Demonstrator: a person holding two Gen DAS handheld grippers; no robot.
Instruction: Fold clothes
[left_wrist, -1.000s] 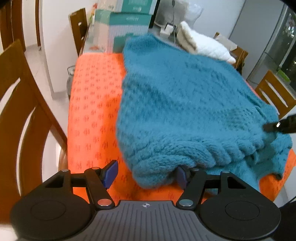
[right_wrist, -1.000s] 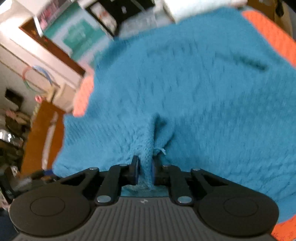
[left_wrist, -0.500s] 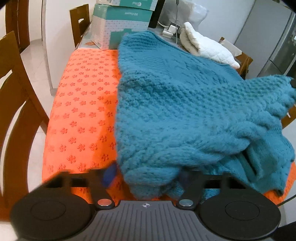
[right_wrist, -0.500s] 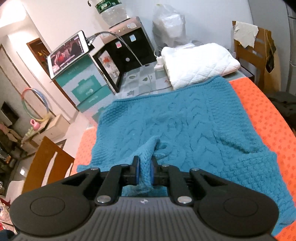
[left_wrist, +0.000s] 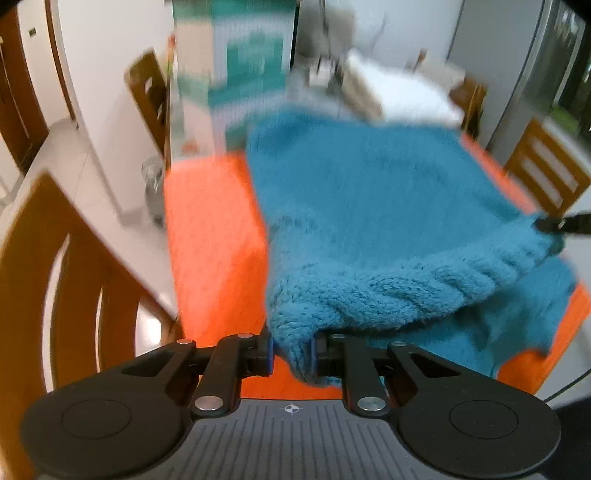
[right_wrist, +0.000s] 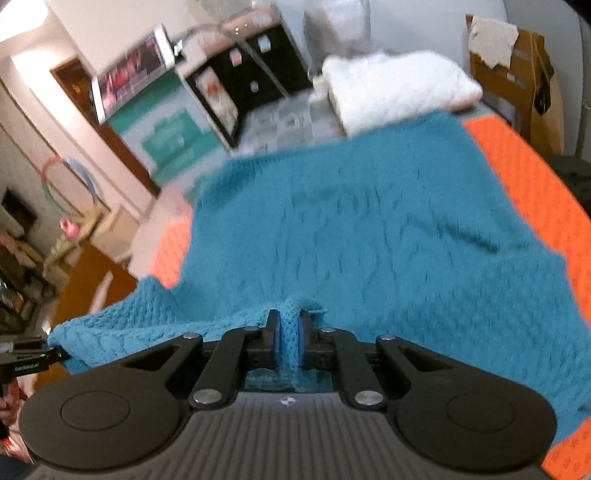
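Left gripper (left_wrist: 291, 354) is closing down on the near-left corner of the teal knit sweater (left_wrist: 369, 206), thick ribbed hem bunched between the pads. Right gripper (right_wrist: 289, 343) is clamped tight on a pinch of hem at the other corner. Sweater's mostly spread flat over the orange mat (left_wrist: 210, 229), near edge raised off it between the two grips. So I'd say the fold's barely begun: nothing's laid over or squared up yet.

A home dining room is showing: wooden dining chairs (left_wrist: 51, 266) are flanking the table (left_wrist: 214, 236), a refrigerator (left_wrist: 535, 66) standing beyond its far edge.
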